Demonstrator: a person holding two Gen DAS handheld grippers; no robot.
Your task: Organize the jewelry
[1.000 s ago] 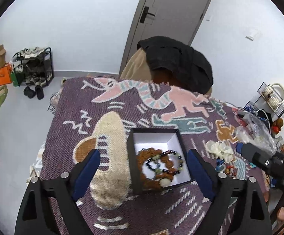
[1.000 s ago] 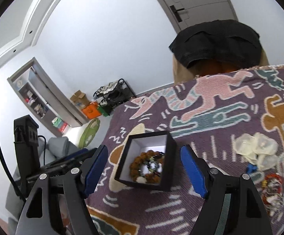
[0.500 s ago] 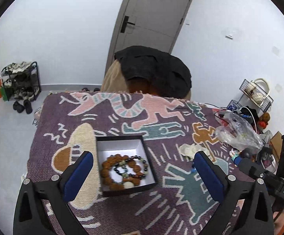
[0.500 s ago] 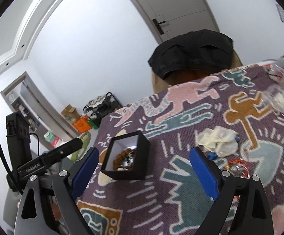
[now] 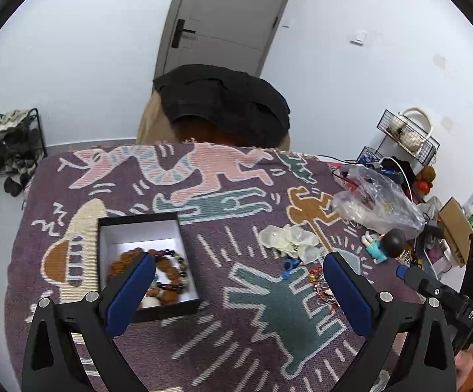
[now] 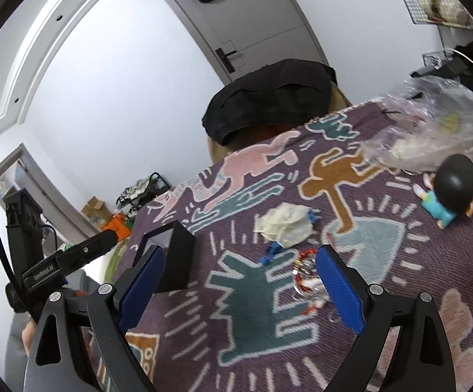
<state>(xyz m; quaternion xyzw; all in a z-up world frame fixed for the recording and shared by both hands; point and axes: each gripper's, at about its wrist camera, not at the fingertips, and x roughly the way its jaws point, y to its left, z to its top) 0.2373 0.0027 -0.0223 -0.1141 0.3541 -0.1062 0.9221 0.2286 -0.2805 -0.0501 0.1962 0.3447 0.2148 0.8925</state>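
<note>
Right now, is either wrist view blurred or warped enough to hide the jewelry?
Left wrist: sharp; fisheye bends the door frame and darkens corners, yet the bead bracelets in the black box read clearly. Right wrist: slight motion smear; the red-and-silver jewelry pile is soft, and the box's wall hides its contents.

Purple woven cloth (image 5: 236,352) patterned with pink, teal, orange and cream figures plus white dashes. Black box (image 5: 184,310) lined white, holding brown and dark, multicoloured beaded bracelets (image 5: 167,271). Blue-padded black left tongs (image 5: 236,281) and right tongs (image 6: 239,272). Red-and-silver tangle of jewellery (image 6: 306,277). Cream crumpled wrappers (image 6: 285,225). Black-haired, teal-shirted figurine (image 6: 448,192).
</note>
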